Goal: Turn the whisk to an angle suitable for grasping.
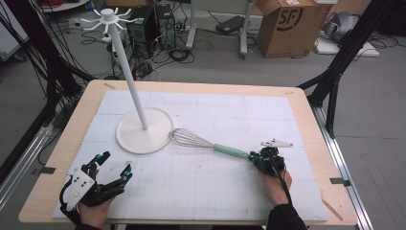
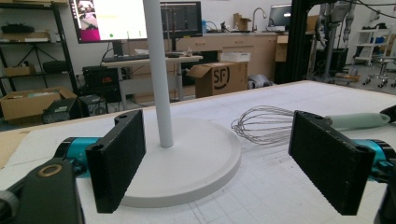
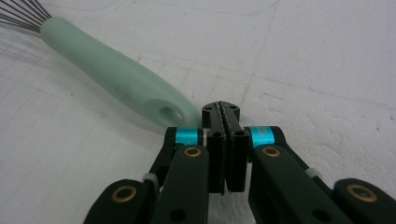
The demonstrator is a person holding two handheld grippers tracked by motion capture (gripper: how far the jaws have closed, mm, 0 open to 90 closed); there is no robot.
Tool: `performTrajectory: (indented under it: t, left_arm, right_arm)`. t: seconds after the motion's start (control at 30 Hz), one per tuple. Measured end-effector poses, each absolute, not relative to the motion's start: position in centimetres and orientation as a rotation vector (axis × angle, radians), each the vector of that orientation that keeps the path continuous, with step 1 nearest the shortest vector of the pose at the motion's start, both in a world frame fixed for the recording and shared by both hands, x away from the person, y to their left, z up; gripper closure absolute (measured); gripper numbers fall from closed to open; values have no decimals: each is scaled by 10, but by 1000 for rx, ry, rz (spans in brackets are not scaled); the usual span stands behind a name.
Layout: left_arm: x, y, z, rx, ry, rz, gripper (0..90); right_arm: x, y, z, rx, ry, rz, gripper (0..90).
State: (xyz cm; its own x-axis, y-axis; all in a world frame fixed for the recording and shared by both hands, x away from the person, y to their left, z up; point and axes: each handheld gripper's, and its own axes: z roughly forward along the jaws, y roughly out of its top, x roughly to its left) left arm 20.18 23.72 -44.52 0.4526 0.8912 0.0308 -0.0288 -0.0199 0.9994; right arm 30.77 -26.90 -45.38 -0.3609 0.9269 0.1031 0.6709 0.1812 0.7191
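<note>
A wire whisk with a pale green handle lies flat on the white mat, its wires beside the round base of a tall white hook stand. My right gripper is shut with nothing between its jaws. In the right gripper view its tips sit right at the handle's holed end, just to one side of it. My left gripper rests open at the front left of the mat. Between its wide-apart pads I see the stand base and the whisk beyond.
The white mat covers most of the wooden table. The stand's hooked top rises high over the back left. On the floor behind are a cardboard box, computer towers and cables.
</note>
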Motion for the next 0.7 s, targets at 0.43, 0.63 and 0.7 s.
performTrajectory:
  t: [0.43,0.63,0.7]
  left_arm:
    - [201,237,-445,1401,826,887,194]
    - [202,237,-445,1401,826,887,194]
    - [201,237,-445,1402,826,886,194]
  right_arm:
    - [308,-262,-454,1495,2118,991,894]
    - [307,-260,-454,1484,2118,986,894]
    - [308,-259,-454,1477,2119,986,894]
